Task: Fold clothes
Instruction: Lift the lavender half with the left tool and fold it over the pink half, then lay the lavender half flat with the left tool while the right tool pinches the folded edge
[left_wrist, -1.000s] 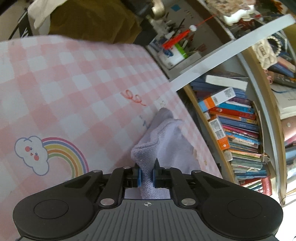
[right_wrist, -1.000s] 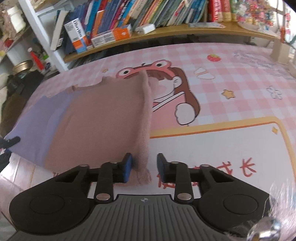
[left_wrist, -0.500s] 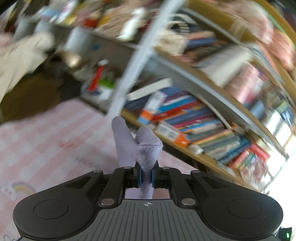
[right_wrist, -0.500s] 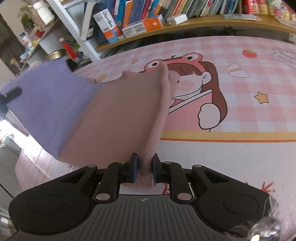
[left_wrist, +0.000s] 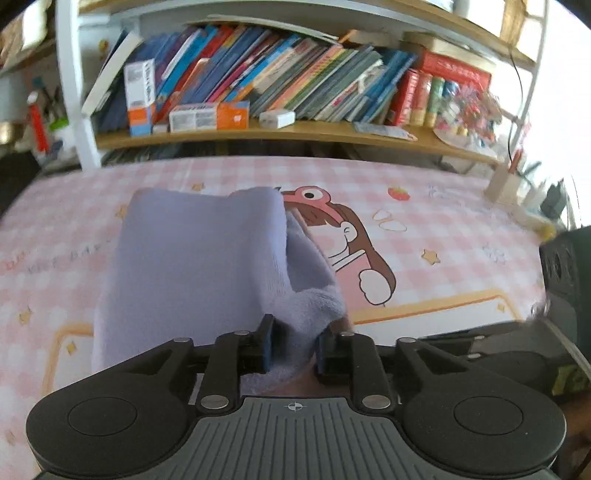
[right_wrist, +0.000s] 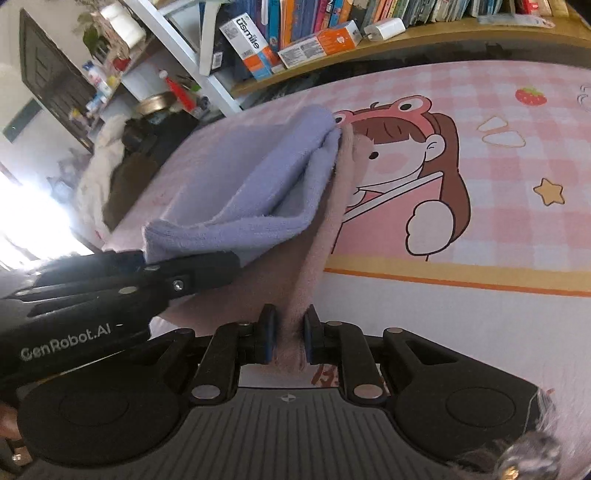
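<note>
Ahead and to the right of the right gripper's fingers (right_wrist: 308, 336), the pink checked surface (right_wrist: 517, 221) is seen bare and open to passage, as far as the bookshelf (right_wrist: 406, 40) that closes it off at the far edge. To the left of those fingers the way is blocked by the folded towel (right_wrist: 258, 177) and by the left gripper (left_wrist: 291, 347), which is found just beside it. Left of the left gripper's fingers (left_wrist: 266, 343), bare surface is left free. The far right edge is crowded by a wooden stand (left_wrist: 502, 184).
</note>
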